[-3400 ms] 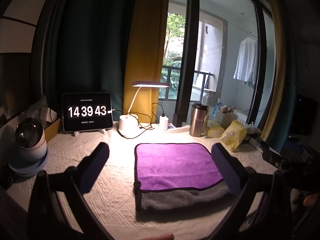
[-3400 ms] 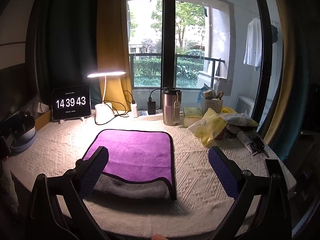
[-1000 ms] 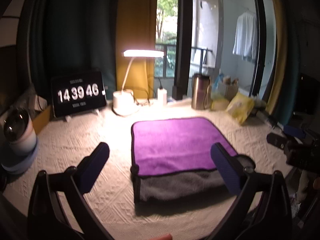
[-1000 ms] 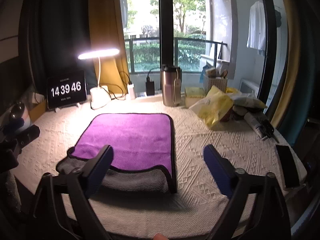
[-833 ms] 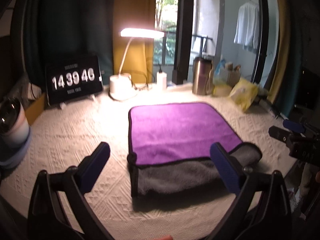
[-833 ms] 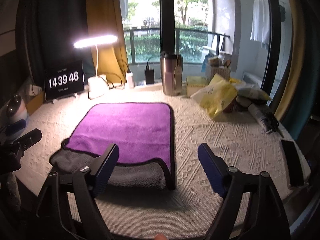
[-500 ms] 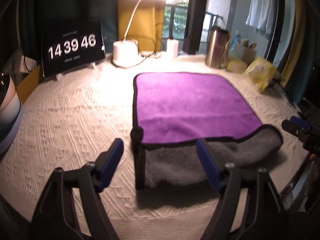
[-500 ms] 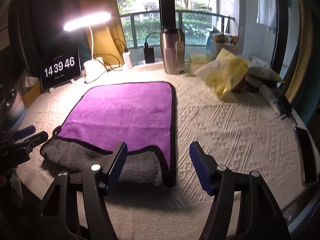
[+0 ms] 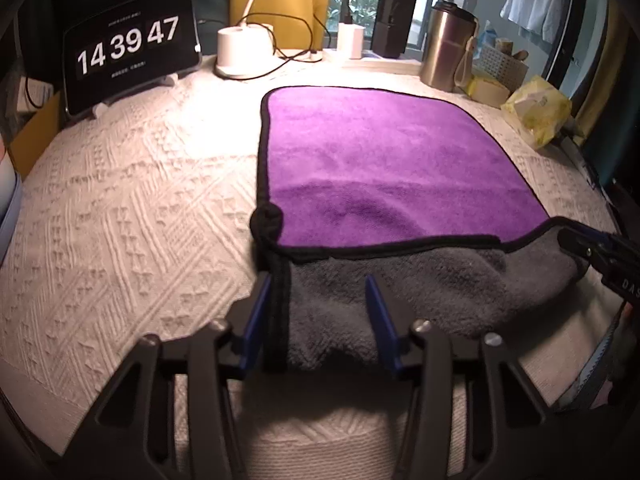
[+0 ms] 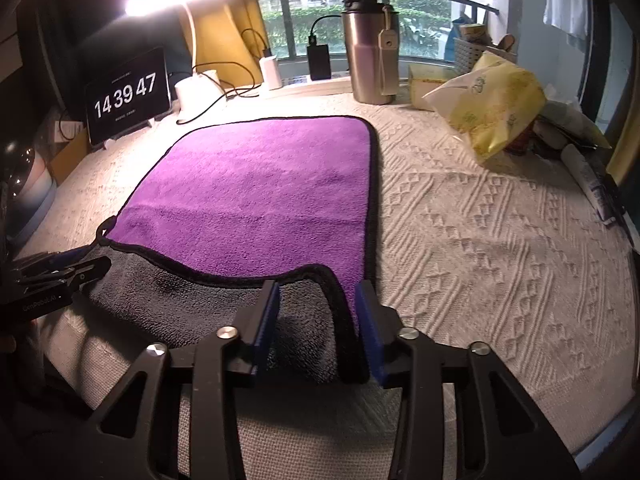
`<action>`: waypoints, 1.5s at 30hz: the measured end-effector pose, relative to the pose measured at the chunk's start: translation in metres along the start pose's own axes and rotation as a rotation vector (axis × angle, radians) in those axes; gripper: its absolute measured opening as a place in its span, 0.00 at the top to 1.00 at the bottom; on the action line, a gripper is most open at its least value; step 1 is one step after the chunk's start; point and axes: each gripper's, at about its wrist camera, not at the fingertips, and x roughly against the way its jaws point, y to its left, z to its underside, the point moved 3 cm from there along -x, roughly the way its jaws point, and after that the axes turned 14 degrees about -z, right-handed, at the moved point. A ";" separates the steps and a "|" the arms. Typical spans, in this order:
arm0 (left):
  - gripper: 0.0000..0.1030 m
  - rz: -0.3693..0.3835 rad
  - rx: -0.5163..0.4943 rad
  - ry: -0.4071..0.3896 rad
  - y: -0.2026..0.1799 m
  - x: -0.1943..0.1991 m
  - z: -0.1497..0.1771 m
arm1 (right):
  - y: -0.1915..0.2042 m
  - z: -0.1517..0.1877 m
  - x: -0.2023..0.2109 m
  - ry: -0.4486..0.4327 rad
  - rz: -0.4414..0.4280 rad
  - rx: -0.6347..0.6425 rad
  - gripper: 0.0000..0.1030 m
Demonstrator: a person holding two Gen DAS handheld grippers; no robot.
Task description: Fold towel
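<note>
A purple towel (image 9: 384, 160) with a grey underside and black hem lies flat on the white textured tablecloth (image 9: 120, 220), its near edge hanging over the table front. My left gripper (image 9: 316, 300) is partly closed around the towel's near left corner, jaws still apart. My right gripper (image 10: 316, 304) is partly closed around the near right corner of the towel (image 10: 256, 192), jaws apart. Each gripper shows at the edge of the other's view.
At the back stand a clock tablet (image 9: 132, 44), a lamp base (image 9: 244, 50) with cables, a steel flask (image 10: 372, 56), a yellow bag (image 10: 496, 108) and clutter at the right. A round device (image 10: 24, 176) sits at the left edge.
Both grippers moved down and forward to the towel's near corners and narrowed their jaws around them. The clock went from 14:39:46 to 14:39:47.
</note>
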 end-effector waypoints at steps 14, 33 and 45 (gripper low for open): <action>0.92 -0.051 -0.033 -0.059 0.005 0.009 0.001 | 0.002 0.000 0.002 -0.026 0.037 0.057 0.92; 0.95 -0.008 0.026 -0.163 0.017 0.036 -0.043 | 0.008 -0.035 0.026 -0.152 0.037 0.096 0.94; 0.95 -0.006 0.041 -0.230 0.020 0.048 -0.070 | 0.009 -0.062 0.031 -0.203 0.039 0.118 0.94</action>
